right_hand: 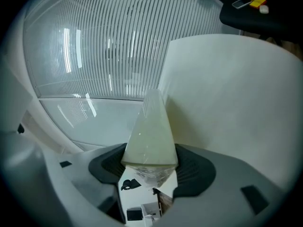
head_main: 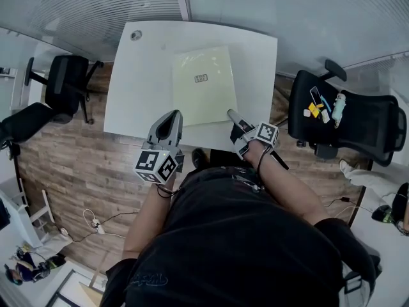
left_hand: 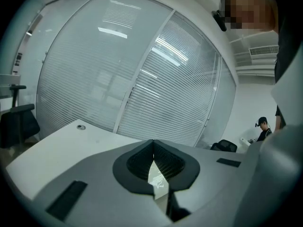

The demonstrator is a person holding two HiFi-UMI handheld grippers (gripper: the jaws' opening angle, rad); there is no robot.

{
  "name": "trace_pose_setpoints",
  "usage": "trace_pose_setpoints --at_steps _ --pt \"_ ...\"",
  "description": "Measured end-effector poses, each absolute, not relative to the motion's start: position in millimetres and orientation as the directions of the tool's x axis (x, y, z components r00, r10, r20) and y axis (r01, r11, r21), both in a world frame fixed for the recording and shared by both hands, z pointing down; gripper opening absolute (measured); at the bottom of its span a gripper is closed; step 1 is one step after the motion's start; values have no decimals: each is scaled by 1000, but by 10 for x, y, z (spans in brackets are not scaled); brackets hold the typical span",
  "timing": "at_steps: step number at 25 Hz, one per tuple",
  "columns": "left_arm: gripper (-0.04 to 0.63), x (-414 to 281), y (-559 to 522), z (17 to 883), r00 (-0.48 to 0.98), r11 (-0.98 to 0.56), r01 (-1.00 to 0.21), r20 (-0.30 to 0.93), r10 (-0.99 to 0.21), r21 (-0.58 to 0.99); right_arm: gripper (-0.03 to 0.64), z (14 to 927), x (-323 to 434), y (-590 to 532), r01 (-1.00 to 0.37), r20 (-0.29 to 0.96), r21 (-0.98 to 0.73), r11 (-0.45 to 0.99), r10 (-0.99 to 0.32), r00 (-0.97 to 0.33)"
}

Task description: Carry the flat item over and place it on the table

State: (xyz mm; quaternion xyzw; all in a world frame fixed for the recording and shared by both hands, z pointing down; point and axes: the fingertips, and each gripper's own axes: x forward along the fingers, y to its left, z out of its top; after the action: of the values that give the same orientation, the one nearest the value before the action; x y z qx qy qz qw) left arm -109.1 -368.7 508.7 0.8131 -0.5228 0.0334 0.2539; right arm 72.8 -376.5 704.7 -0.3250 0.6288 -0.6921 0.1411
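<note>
The flat item point(head_main: 204, 85) is a pale yellow-green sheet with a small dark label, lying on the white table point(head_main: 140, 75). My right gripper point(head_main: 232, 115) is shut on the sheet's near right corner. In the right gripper view the flat item point(right_hand: 150, 134) runs edge-on out from between the jaws, with the table point(right_hand: 236, 103) to its right. My left gripper point(head_main: 173, 115) hovers at the table's near edge, just left of the sheet. Its jaws meet at the tips with nothing between them. In its own view the left gripper point(left_hand: 152, 145) points over the table point(left_hand: 66, 141).
A black office chair point(head_main: 64, 85) stands left of the table. Another chair point(head_main: 351, 117) at the right carries a phone and small items. Blinds behind a glass wall point(left_hand: 132, 79) run behind the table. A cable grommet point(head_main: 135, 35) sits in its far left corner. A person point(left_hand: 262, 129) stands far off.
</note>
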Motion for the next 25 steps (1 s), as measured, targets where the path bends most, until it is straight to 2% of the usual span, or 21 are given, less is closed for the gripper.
trace_pose_setpoints --at_steps 12,25 --pt "14 -1106 -3557 5165 480 -339 -849 327 -814 404 296 7381 664 -3561 -396 367 -916 -64 -531 -764" --pt "14 -1097 -3520 5183 523 -376 -830 342 -781 411 333 7607 779 -3672 -591 473 -806 39 -560 -681"
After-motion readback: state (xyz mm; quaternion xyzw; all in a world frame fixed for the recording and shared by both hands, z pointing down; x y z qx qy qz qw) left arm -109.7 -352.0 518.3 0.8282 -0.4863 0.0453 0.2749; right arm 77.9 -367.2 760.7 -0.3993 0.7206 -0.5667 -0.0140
